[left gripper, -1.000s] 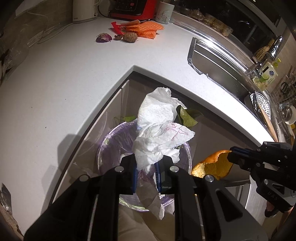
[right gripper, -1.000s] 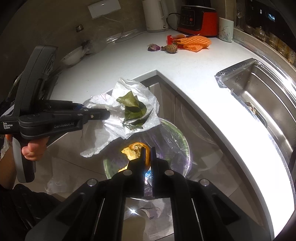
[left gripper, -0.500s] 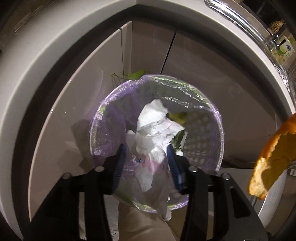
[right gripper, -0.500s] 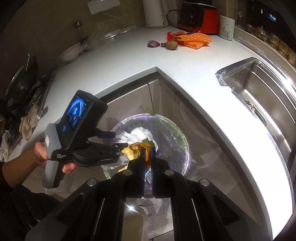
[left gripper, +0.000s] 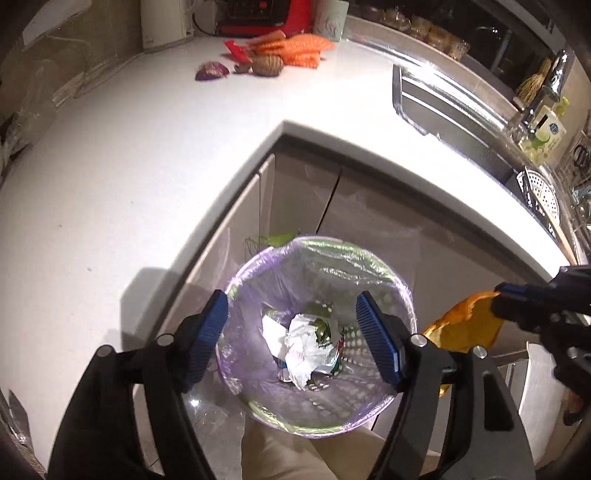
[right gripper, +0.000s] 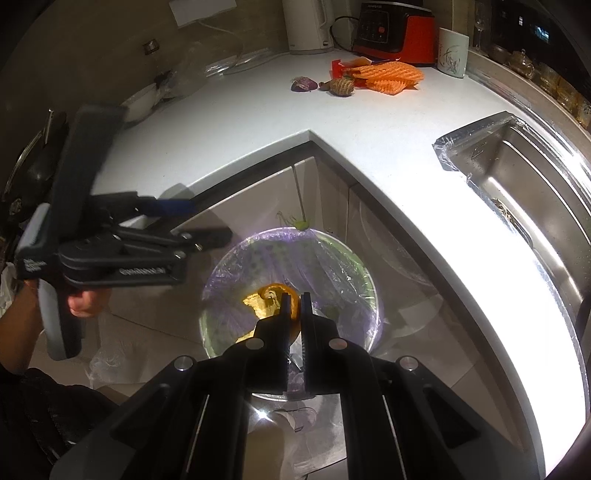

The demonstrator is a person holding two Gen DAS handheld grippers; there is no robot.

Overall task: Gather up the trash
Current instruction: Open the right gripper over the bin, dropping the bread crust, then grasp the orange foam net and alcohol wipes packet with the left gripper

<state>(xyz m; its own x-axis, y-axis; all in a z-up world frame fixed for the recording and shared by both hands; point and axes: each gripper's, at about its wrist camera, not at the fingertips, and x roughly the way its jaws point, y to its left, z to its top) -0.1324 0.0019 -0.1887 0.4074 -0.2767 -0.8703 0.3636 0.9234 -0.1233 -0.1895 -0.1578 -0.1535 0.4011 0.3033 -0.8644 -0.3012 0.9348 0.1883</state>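
Observation:
A round trash bin [left gripper: 400, 291] lined with a purple bag stands on the floor below the counter corner; it also shows in the right wrist view [right gripper: 365, 273]. Crumpled white paper [left gripper: 304, 349] with green leaves lies inside it. My left gripper [left gripper: 293, 334] is open and empty above the bin; it also shows in the right wrist view [right gripper: 201, 221]. My right gripper [right gripper: 294, 301] is shut on an orange peel [right gripper: 266, 299] held over the bin. The peel [left gripper: 467, 325] also shows at the right of the left wrist view.
On the white counter [left gripper: 129, 155] lie orange foam netting [left gripper: 295, 48], a brown bulb [left gripper: 267, 65] and a purple peel [left gripper: 212, 71]. A steel sink [right gripper: 524, 184] is at the right. A kettle [right gripper: 306, 26] and a red appliance [right gripper: 395, 31] stand at the back.
My left gripper opened and let go of the paper and leaves, which dropped into the bin. The left gripper then rose. The right gripper still holds the peel over the bin.

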